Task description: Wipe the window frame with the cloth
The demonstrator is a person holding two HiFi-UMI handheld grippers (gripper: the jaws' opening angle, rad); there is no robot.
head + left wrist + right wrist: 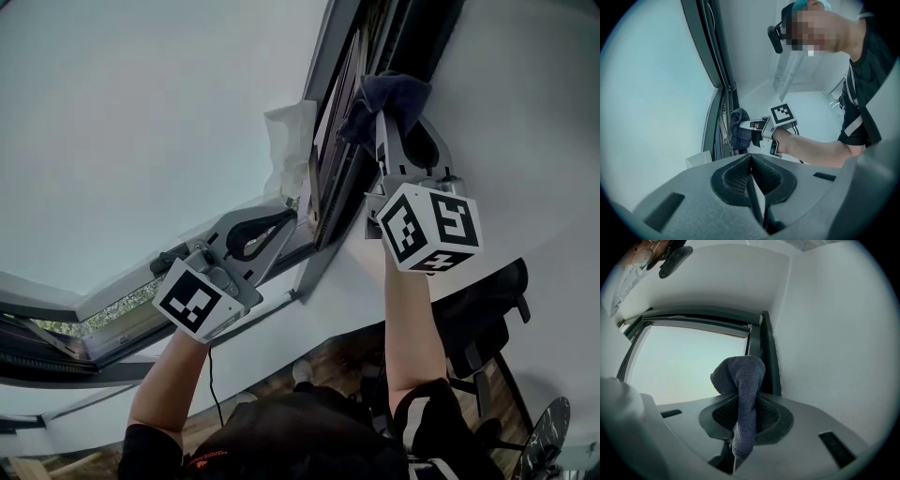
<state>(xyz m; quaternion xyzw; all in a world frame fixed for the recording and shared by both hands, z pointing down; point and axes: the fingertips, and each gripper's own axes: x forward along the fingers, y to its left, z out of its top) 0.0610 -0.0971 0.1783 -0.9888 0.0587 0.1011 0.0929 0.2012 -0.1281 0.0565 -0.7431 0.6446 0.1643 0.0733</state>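
A dark blue cloth (pixel 389 94) is bunched against the dark window frame (pixel 345 183) high up, near its top corner. My right gripper (pixel 382 120) is shut on the cloth, which spills out over its jaws (pixel 740 380) beside the frame's upright bar (pixel 768 352). Lower left, my left gripper (pixel 286 221) is shut with nothing between its jaws, its tip at the edge of the opened sash. In the left gripper view the jaws meet in a line (pixel 751 163), and the right gripper (pixel 749 125) with the cloth (pixel 737 127) shows farther along the frame (pixel 723 89).
Bright window glass (pixel 141 122) fills the left. A crumpled white sheet (pixel 287 141) sticks to the sash edge between the grippers. White wall (pixel 525 122) lies right of the frame. A black office chair (pixel 487 319) stands below on a wooden floor.
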